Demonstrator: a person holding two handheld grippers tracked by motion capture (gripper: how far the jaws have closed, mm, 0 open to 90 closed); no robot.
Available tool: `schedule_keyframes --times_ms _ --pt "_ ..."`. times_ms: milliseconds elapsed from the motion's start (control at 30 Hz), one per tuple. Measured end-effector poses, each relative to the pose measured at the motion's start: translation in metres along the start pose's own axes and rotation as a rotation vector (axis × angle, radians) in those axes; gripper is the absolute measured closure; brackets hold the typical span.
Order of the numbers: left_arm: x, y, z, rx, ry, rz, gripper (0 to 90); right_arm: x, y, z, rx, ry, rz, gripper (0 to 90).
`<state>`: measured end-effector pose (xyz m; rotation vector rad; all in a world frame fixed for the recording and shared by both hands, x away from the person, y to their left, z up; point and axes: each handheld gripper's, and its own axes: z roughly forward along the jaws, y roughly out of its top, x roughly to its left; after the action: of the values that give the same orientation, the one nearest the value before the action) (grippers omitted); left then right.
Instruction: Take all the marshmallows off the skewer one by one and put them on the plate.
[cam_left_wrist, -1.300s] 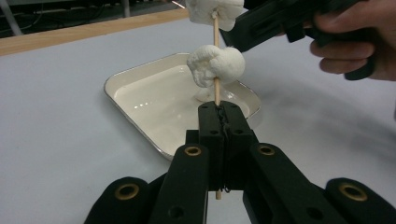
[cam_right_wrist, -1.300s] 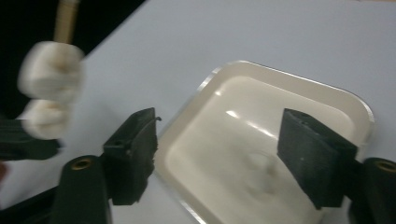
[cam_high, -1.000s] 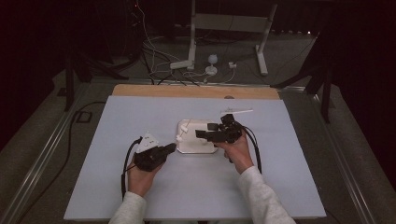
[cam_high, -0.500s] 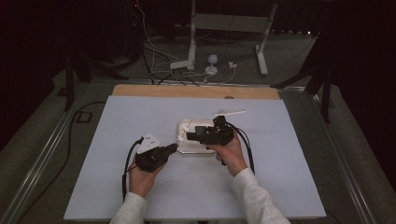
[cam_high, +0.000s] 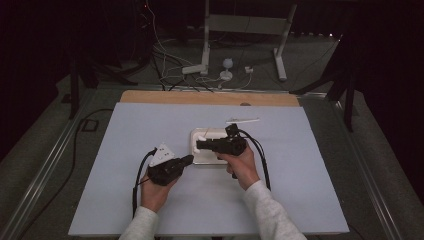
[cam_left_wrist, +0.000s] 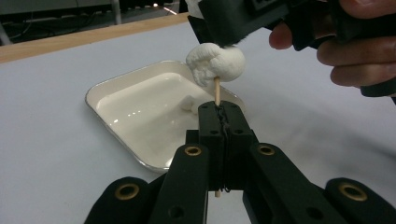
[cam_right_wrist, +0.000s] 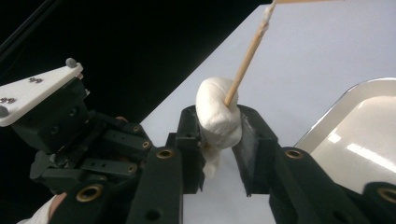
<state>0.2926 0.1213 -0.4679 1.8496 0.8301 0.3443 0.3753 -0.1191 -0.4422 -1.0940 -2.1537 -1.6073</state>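
A white marshmallow (cam_left_wrist: 215, 63) sits pierced on a thin wooden skewer (cam_left_wrist: 216, 91). My left gripper (cam_left_wrist: 219, 109) is shut on the skewer's lower part and holds it upright just in front of the white tray (cam_left_wrist: 116, 88). My right gripper (cam_right_wrist: 217, 116) is shut on the marshmallow (cam_right_wrist: 212, 107), with the skewer (cam_right_wrist: 247, 51) rising out of it. In the high view, the left gripper (cam_high: 188, 159) and right gripper (cam_high: 198, 145) meet at the tray's (cam_high: 207, 156) near left corner. A small marshmallow piece (cam_left_wrist: 189, 102) lies in the tray.
Another pale stick (cam_high: 242, 120) lies on the white table cover (cam_high: 300, 175) behind the tray. A wooden strip (cam_high: 210, 97) runs along the table's far edge. Cables and a stand's legs (cam_high: 210, 65) are on the floor beyond.
My right gripper has moved left across the tray to meet the left gripper's tip. The left gripper has stayed nearly still.
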Motion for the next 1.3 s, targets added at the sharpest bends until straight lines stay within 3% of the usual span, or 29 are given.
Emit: schedule_keyframes --times_ms 300,400,467,500,567,733,1067,1167,1200,1233,1300 --pt "0.001 -0.001 -0.002 -0.001 -0.001 0.020 90.0 0.003 0.004 -0.008 -0.047 -0.029 -0.016 77.4" --pt "0.001 -0.004 0.000 0.024 0.006 0.042 90.0 0.001 0.008 -0.018 -0.097 -0.042 0.004 77.8" --pt "0.001 -0.003 -0.001 0.017 -0.004 0.048 90.0 0.000 0.009 -0.020 -0.098 -0.043 0.002 77.8" --pt "0.000 -0.003 0.000 0.017 -0.008 0.055 90.0 0.001 0.012 -0.025 -0.086 -0.065 -0.024 77.8" --pt "-0.001 -0.005 0.000 0.019 -0.018 0.062 90.0 0.000 0.015 -0.030 -0.108 -0.064 -0.022 78.0" --pt "0.000 -0.005 -0.003 0.004 -0.029 0.061 90.0 -0.002 0.019 -0.037 -0.103 -0.059 -0.031 78.3" --pt "0.003 -0.004 -0.004 0.015 -0.012 0.078 90.0 -0.003 0.023 -0.038 -0.116 -0.063 -0.027 78.8" --pt "0.002 -0.005 -0.003 0.046 0.012 0.096 90.0 -0.004 0.023 -0.038 -0.118 -0.070 -0.029 79.0" --pt "0.002 -0.007 -0.002 0.078 0.033 0.113 90.0 -0.004 0.023 -0.040 -0.144 -0.079 -0.023 79.6" --pt "0.003 -0.011 -0.002 0.087 0.039 0.105 90.0 -0.008 0.028 -0.053 -0.225 -0.072 0.017 80.2" --pt "0.008 -0.013 -0.004 0.070 0.035 0.068 90.0 -0.009 0.031 -0.060 -0.235 -0.087 0.006 80.1"
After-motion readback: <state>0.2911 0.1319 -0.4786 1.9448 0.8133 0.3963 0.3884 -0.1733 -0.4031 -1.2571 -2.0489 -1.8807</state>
